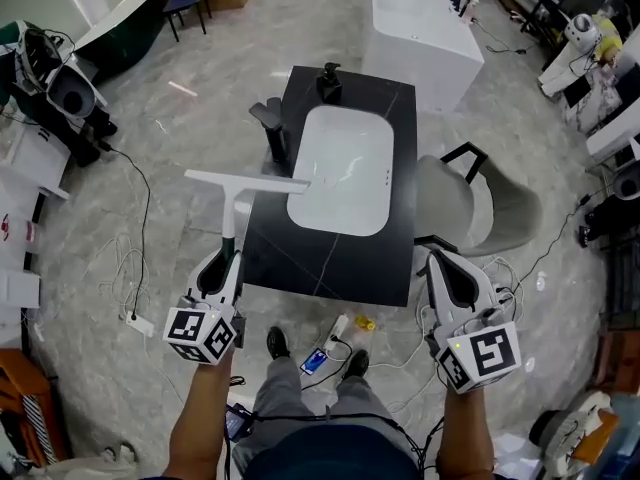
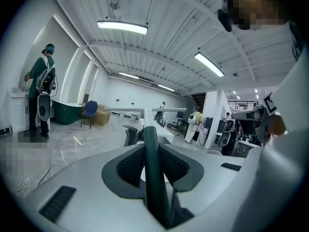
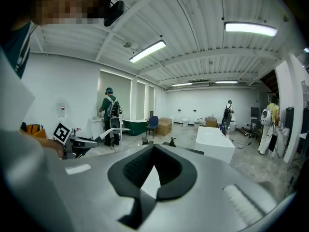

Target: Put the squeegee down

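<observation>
L gripper [image 1: 232,253] is clamped on the squeegee [image 1: 245,180]: in the left gripper view the dark green handle [image 2: 152,168] runs straight up between the two pads, both pressing on it. The squeegee is off the surface, held out ahead of me at the black counter's [image 1: 270,258] left edge. Its pale blade sits crosswise at the far end of the handle, roughly level. In head view the blade's right tip overlaps the left rim of the white sink [image 1: 340,168].

R gripper [image 1: 435,258] is at the counter's near right corner w/ nothing in it. In the right gripper view its pads [image 3: 130,170] meet at the tips and only a sliver of white sink shows through behind them, so closed and empty.

A dark faucet [image 1: 272,128] stands left of the sink, just beyond the blade. A grey chair [image 1: 480,208] is beside the counter on the right, and a white bathtub [image 1: 420,18] sits further back.
</observation>
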Demonstrator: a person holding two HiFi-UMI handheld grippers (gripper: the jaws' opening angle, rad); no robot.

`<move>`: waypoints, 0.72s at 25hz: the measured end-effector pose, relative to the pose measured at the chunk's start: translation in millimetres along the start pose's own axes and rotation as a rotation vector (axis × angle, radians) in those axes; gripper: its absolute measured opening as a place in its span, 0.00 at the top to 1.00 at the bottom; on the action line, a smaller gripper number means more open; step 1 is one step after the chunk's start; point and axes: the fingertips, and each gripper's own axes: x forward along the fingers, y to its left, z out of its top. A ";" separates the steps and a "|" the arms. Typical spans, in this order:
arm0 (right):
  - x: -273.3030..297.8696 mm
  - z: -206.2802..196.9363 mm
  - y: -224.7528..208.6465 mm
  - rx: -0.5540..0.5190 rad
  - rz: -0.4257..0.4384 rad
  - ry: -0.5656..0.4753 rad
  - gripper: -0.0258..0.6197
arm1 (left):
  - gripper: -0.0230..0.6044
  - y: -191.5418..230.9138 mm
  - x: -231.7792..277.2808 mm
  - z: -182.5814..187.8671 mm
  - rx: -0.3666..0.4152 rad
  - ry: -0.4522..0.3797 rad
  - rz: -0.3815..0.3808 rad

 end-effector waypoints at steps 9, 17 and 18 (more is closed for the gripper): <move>48.3 -38.4 -17.9 0.031 -0.015 0.030 0.95 | 0.81 34.7 63.5 -57.6 -0.009 0.095 0.032; 70.1 -79.8 -25.5 0.066 -0.014 0.088 0.95 | 0.81 57.8 106.5 -102.3 0.007 0.167 0.056; 72.5 -84.0 -26.3 0.069 -0.015 0.092 0.95 | 0.81 60.9 111.3 -108.2 0.008 0.176 0.059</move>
